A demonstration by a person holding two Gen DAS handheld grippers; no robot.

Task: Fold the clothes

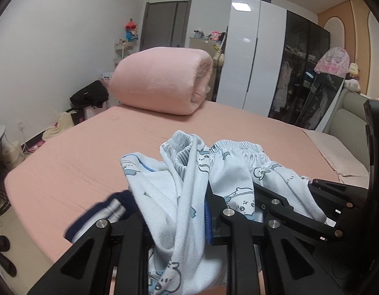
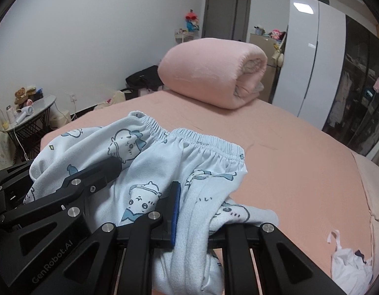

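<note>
Light blue pyjama trousers (image 1: 189,172) with cartoon prints and an elastic waistband are bunched up above the pink bed (image 1: 91,147). My left gripper (image 1: 179,211) is shut on a fold of them, and cloth hangs down between its arms. My right gripper (image 2: 191,211) is shut on another fold of the same trousers (image 2: 189,157); its blue finger pad (image 2: 175,211) presses the cloth. The right gripper also shows at the right of the left wrist view (image 1: 275,204), and the left gripper shows at the left of the right wrist view (image 2: 96,174). A navy garment with white stripes (image 1: 108,209) lies below the left gripper.
A rolled pink quilt (image 1: 162,81) lies at the bed's far end. A white and dark wardrobe (image 1: 263,56) stands at the right. A white plastic bag (image 2: 349,265) lies at the bed's near right edge. A small table (image 2: 29,115) and bags stand on the floor at the left.
</note>
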